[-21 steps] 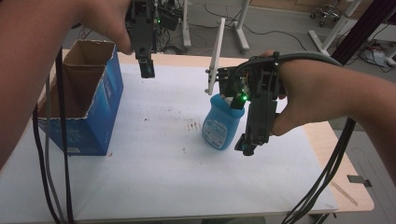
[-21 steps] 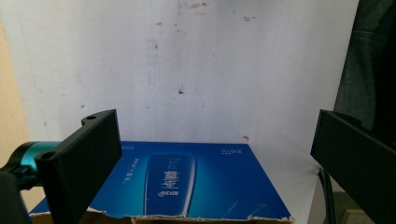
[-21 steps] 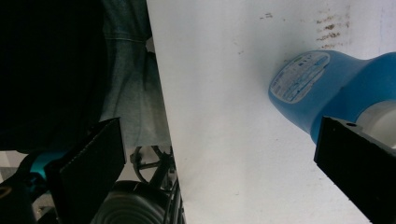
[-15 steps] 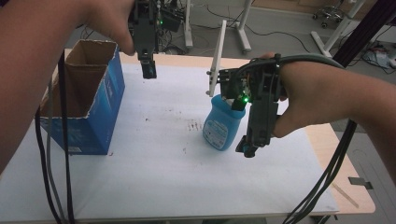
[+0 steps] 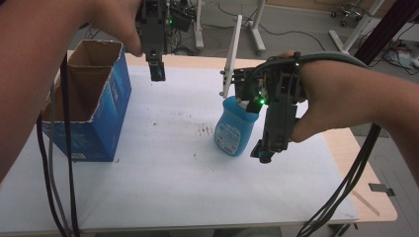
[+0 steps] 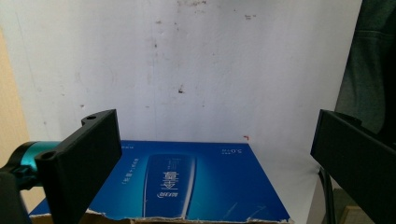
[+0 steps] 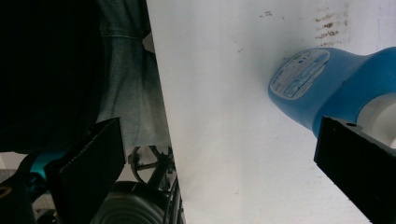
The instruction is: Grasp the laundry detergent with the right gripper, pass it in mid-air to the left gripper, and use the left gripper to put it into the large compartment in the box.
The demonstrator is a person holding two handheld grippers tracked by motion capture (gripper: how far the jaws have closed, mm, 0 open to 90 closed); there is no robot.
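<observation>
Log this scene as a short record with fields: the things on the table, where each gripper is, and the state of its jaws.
surface: white table
bottle: blue bottle, upright, right of centre
box: blue cardboard box, top open, at the left of the table
left gripper: above the table's far edge, right of the box, jaws open, nothing between them
right gripper: just right of the bottle, pointing down, jaws open, not gripping it
</observation>
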